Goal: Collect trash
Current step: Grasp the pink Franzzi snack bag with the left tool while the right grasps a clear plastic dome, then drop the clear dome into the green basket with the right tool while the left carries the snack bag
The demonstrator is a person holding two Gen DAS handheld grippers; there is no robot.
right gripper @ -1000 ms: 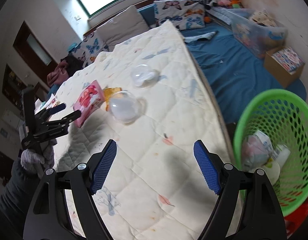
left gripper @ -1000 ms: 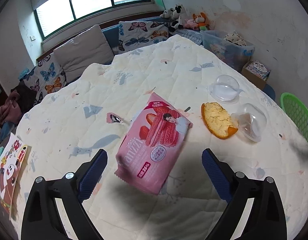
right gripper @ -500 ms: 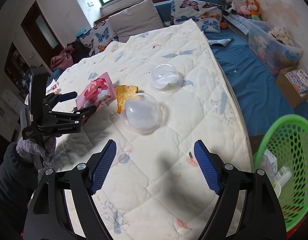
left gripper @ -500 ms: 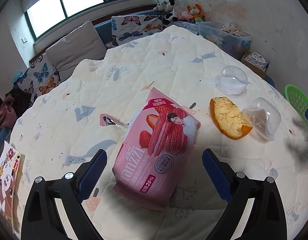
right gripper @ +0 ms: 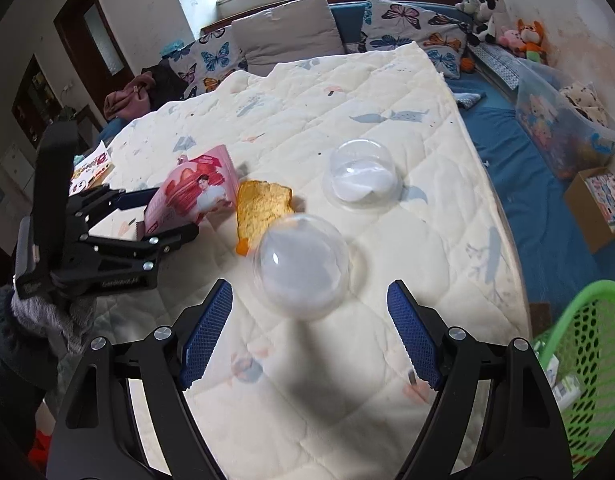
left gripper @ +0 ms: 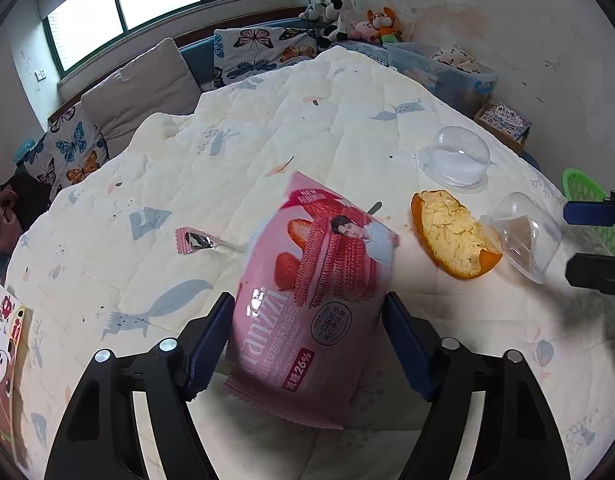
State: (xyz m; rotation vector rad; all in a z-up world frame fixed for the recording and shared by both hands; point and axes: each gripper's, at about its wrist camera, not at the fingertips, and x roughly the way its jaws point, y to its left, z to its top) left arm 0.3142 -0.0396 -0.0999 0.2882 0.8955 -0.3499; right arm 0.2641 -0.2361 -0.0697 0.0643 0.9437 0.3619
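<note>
A pink snack bag (left gripper: 315, 300) lies on the quilted bed, and my left gripper (left gripper: 307, 344) is shut on its near end; it also shows in the right wrist view (right gripper: 191, 196). An orange peel (left gripper: 453, 236) lies right of the bag. A clear plastic dome (right gripper: 301, 268) sits just ahead of my right gripper (right gripper: 307, 332), which is open and empty. A second clear dome (right gripper: 361, 178) lies farther back. A small torn wrapper (left gripper: 193, 240) lies left of the bag. The green trash basket (right gripper: 583, 368) stands off the bed's right edge.
The quilt (right gripper: 347, 92) covers the bed. Butterfly pillows (left gripper: 263, 52) and a grey cushion (left gripper: 139, 88) line the back. A plastic bin (right gripper: 563, 120) and a cardboard box (right gripper: 599, 200) stand on the blue floor. A picture booklet (left gripper: 3, 344) lies at the left.
My left gripper moved forward and closed on the pink bag. My right gripper swung left from the basket to just behind the near clear dome.
</note>
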